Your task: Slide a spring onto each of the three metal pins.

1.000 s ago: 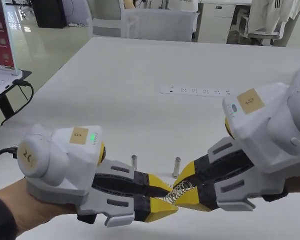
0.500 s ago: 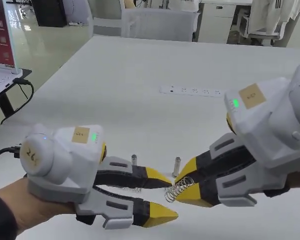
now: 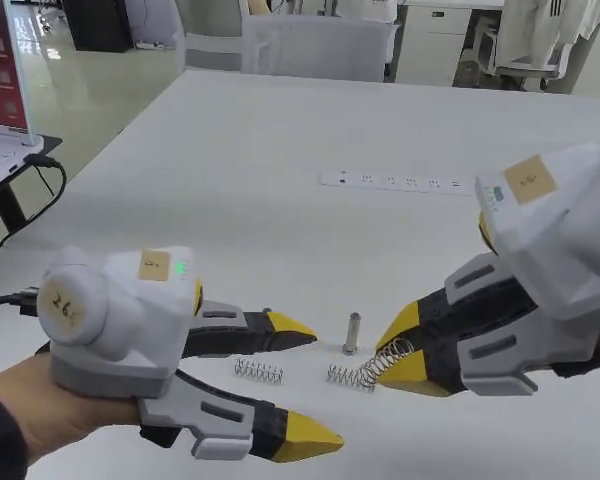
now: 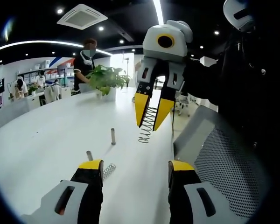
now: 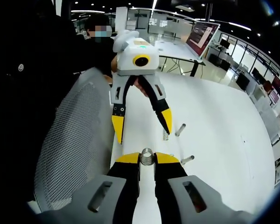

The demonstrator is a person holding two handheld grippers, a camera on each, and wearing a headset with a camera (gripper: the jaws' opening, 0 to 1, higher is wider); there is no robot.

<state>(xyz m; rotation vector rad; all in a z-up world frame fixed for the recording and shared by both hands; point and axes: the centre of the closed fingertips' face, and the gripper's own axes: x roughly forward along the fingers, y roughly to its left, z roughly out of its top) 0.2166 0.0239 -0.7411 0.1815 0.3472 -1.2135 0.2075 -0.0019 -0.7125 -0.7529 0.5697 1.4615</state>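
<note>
Near the front edge of the white counter [image 3: 280,150], the right tongs [image 3: 398,352] were pinched shut on one end of a long spring [image 3: 355,378]. That spring slanted down and away from the yellow tips toward the left tongs [image 3: 305,382]. Its lower stretch sagged onto the counter surface just in front of an upright metal pin [image 3: 352,333]. In the head view its long axis ran roughly left-right, bent rather than straight. In the right gripper view the gripped end showed as a ring of coil between the closed tips, so the spring pointed forward along the tongs.

The left tongs were spread wide and held nothing — one yellow tip up near the pins, the other lower and nearer the person. Between those two tips a second spring [image 3: 258,371] lay flat on the counter, long axis left-right, apart from the held one. A second pin [image 4: 89,155] stood just behind it, largely hidden by the upper tip in the head view. The left gripper view showed both pins vertical and bare, side by side with a gap between them. Farther back on the counter lay a white power strip [image 3: 390,183].
</note>
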